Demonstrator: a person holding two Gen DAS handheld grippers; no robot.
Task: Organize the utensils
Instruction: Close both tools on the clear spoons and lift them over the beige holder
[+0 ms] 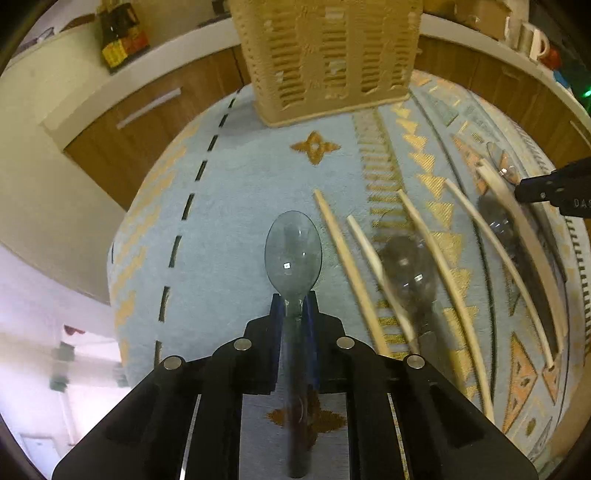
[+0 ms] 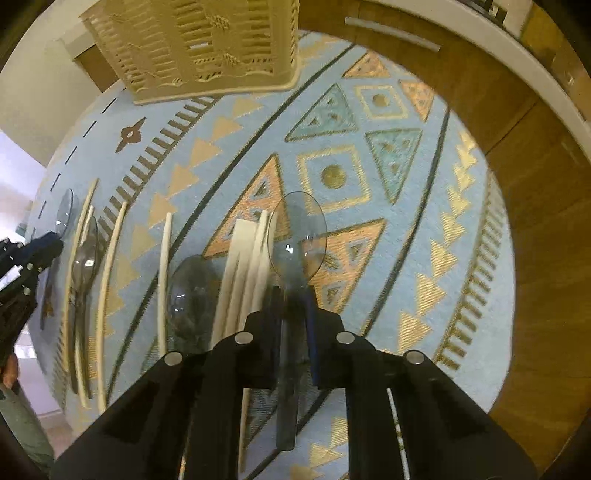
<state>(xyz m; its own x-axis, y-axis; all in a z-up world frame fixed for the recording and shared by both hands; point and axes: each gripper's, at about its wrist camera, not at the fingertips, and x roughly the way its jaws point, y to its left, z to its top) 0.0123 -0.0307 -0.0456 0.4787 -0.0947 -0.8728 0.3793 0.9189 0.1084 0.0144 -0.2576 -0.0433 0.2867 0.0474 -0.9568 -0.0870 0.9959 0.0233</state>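
My left gripper (image 1: 294, 301) is shut on the neck of a clear grey plastic spoon (image 1: 293, 253), bowl forward, above the rug. My right gripper (image 2: 293, 295) is shut on another clear plastic spoon (image 2: 297, 234), also held above the rug. Several pale wooden chopsticks (image 1: 349, 266) and more clear spoons (image 1: 406, 266) lie in a row on the rug between the grippers. In the right wrist view the chopsticks (image 2: 242, 269) and a spoon (image 2: 192, 295) lie just left of my gripper. A beige woven basket (image 1: 325, 55) stands ahead, also seen in the right wrist view (image 2: 199, 44).
A light blue patterned rug (image 1: 229, 206) covers the round surface. Wooden cabinets (image 1: 147, 122) with a white counter ring the far side. A dark bottle (image 1: 118, 33) and mugs (image 1: 532, 40) stand on the counter. The right gripper's tip (image 1: 554, 188) shows at the right edge.
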